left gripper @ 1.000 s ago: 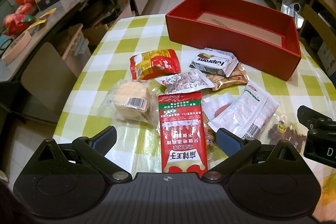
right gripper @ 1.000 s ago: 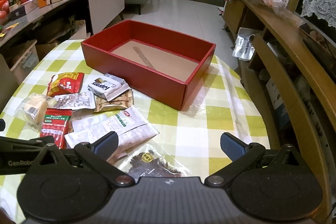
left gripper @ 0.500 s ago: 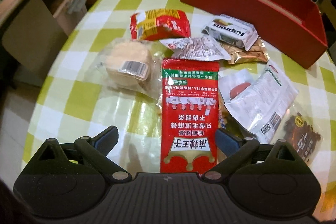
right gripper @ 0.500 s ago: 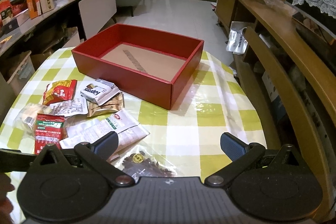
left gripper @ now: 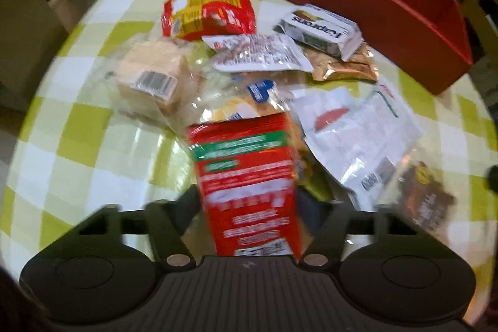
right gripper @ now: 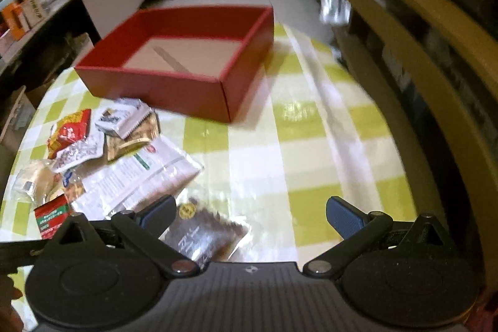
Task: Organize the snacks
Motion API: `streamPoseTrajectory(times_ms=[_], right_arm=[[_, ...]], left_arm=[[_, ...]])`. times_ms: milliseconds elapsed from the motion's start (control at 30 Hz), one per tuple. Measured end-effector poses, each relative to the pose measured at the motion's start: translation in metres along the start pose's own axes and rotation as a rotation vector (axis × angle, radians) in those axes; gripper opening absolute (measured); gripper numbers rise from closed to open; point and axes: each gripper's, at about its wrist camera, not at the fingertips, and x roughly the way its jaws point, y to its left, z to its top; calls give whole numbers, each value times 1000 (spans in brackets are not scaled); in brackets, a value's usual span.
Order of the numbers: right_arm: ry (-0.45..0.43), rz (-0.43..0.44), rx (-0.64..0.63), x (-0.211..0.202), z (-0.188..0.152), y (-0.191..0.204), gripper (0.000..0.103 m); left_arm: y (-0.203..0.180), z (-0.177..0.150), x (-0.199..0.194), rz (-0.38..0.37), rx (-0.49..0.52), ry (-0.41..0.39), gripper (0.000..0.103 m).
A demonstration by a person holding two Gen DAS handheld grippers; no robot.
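Red foil snack packet with a green band and white lettering (left gripper: pixel 249 192): stands tilted up between the two fingers of the left tool (left gripper: pixel 249 207), its lower end at the tool's body, its upper end raised off the heap of snacks. The left tool's jaws are closing on it, and the fingers (left gripper: pixel 190 201) lie against its sides; the view is blurred.

Landmark: open red cardboard box with a brown floor (right gripper: pixel 186 64), on the counter covered in a green-and-white checked plastic cloth (right gripper: pixel 311 129). Nothing lies inside the box.

Other snacks, all on the counter in front of the box:
- White wafer pack with dark lettering (left gripper: pixel 320 30), just beside the box's front wall, resting on a gold foil packet (left gripper: pixel 342 67).
- Red-and-yellow crinkled bag (left gripper: pixel 208 14), further along from the wafer pack, away from the box.
- Silver-white printed sachet (left gripper: pixel 258 55), touching the red-and-yellow bag.
- Pale round cake in clear wrap with a barcode label (left gripper: pixel 149 77), at the heap's edge well apart from the box.
- Large white flat pouch with printed text (right gripper: pixel 143 176), between the box and the right tool.
- Clear bag of dark brown dried pieces with a gold sticker (right gripper: pixel 205 229), partly between the fingers of the right tool (right gripper: pixel 249 215).

Right tool: fingers spread wide, pinching nothing.
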Motion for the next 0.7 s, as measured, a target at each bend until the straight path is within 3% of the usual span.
streamPoseTrajectory(times_ms=[200,400,500,633,667,700], right_arm=[[76,22,19,10,-8,11,103],[132,-4,-46,31,-17,43,103],[158,-53,-117,50,-29,57,103],[146,-38,-98,52,-31,53,103],[149,-37,-108,52,-31,53,103],[155,-38,-116,52,-31,54,103]], left_arm=[[13,-6,-2,-11,7,22,61],[28,-7,-1,-20,-6,34,62],[30,-10,1,-16,2,40,67],[29,-15,6,7,35,30,75],[26,-16,7,18,54,24,78],[23,-18,10,34,70,25,88]])
